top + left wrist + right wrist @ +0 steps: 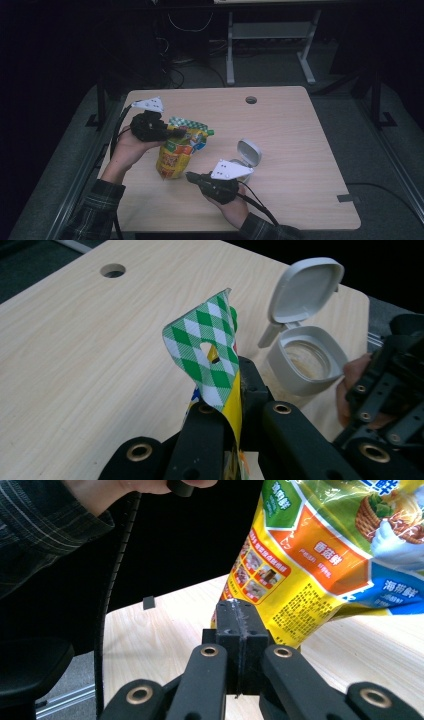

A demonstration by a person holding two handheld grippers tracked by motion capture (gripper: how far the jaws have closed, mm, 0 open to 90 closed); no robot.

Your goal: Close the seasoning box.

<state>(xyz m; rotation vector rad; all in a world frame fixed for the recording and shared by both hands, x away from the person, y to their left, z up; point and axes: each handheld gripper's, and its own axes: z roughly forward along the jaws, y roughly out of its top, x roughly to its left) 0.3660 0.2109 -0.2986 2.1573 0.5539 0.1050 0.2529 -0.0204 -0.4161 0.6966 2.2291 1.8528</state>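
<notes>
From the high view there is one bag, one tub and two grippers on one light wooden table (pixel 300 150). The shiny yellow plastic snack bag (pixel 175 155) with a green-and-white checked top hangs over the middle left of the table, its bottom near the wood. The left gripper (pixel 172 132) pinches the bag near its top. The right gripper (pixel 190 176) points at the bag's bottom corner, with its jaws closed. Just behind it stands the small grey plastic tub (pixel 247 157) with its flip lid up.

In the left gripper view, the black jaws squeeze the bag (pixel 212 355) under its checked flap. The open tub (pixel 307 357) sits close behind, with the table's round hole (pixel 112 270) far off.

In the right gripper view, the jaws are pressed together with nothing between them. The bag (pixel 320 560), with orange, blue and green patches, hangs just behind them.
</notes>
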